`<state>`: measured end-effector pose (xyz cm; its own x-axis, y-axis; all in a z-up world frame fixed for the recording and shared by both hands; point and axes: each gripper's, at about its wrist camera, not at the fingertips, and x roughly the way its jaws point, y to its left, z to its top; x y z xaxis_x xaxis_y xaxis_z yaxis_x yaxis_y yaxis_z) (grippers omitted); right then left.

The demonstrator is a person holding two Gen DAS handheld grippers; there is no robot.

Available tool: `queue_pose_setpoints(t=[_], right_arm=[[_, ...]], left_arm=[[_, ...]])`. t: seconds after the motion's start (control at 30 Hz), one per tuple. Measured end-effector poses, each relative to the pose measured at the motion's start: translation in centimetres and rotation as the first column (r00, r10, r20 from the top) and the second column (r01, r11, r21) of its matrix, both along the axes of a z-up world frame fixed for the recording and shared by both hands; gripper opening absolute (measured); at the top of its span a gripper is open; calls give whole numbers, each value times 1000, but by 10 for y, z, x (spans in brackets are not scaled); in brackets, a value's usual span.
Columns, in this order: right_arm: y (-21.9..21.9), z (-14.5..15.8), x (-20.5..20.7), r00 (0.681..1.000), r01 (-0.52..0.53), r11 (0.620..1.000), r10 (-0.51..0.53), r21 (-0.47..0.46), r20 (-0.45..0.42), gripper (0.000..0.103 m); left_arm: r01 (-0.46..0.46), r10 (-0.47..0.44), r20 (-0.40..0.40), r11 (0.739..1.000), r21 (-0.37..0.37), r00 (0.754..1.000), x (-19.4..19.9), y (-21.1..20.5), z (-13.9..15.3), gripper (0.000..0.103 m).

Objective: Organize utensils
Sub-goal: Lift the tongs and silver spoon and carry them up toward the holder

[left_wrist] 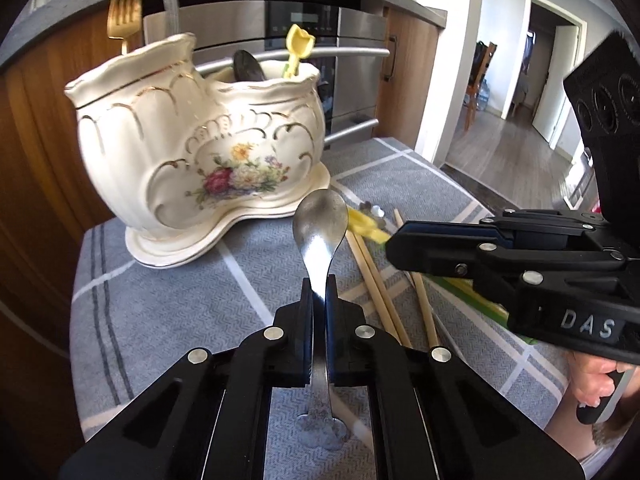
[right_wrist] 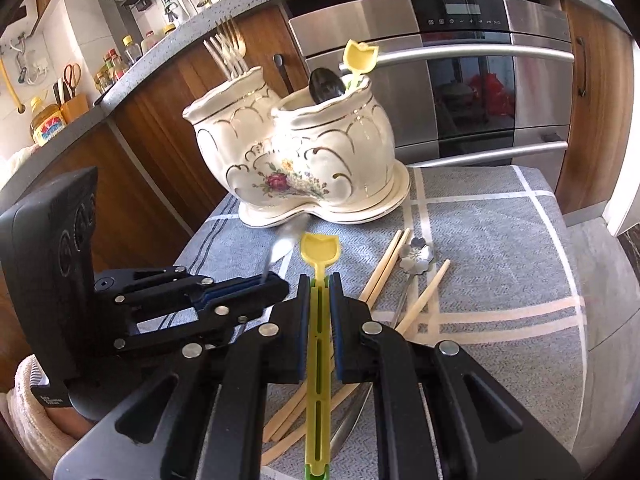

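Two grips hold: left gripper point(left_wrist: 319, 292) clenches the stiff, slippery steel spoon point(left_wrist: 320, 220) mid-handle; right gripper point(right_wrist: 320, 292) clenches the light plastic pick point(right_wrist: 319, 256) at its neck.

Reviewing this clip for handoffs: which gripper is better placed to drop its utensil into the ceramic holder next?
Left, marginally. The left gripper holds its metal spoon bowl-up, pointing at the ceramic holder. The right gripper grips its yellow utensil farther back.

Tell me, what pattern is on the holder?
Cream holder with gold scrolls and a painted flower bouquet, clearest in the left wrist view.
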<state>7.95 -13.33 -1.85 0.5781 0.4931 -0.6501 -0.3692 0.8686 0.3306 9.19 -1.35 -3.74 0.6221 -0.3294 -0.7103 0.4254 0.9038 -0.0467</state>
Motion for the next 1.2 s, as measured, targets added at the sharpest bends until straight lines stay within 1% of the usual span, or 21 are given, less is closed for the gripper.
queue_pose_setpoints(t=[0.13,0.37,0.53,0.63,0.73,0.83,1.0,1.1,1.2], right_arm=[[-7,2,-1,1000,17,1000,-17,10,5,10],[-21,17,-5,998,47,996,-50,78,35,10],[-26,34,-5,993,64,991,-75,118,87,10],[-32,47,0,987,83,983,-103,163,124,10],[-35,58,9,980,94,979,-123,179,160,10],[-38,67,27,977,79,973,-119,218,175,10],[-36,81,55,968,74,964,-131,257,213,10],[-34,85,76,965,70,949,-142,307,220,10],[-31,86,95,959,74,928,-166,364,228,10]], left_arm=[[-12,13,11,1000,-29,1000,-4,9,8,6],[-11,17,54,995,-95,998,-17,17,37,6],[2,10,98,992,-126,995,-20,18,63,6],[7,11,128,990,-139,992,-17,19,80,6],[11,11,157,990,-143,988,-11,20,96,6],[14,10,175,991,-135,985,3,20,111,6],[8,19,206,991,-132,978,28,19,133,6],[7,23,237,992,-124,971,41,16,145,6],[6,26,246,992,-129,969,55,14,150,6]])
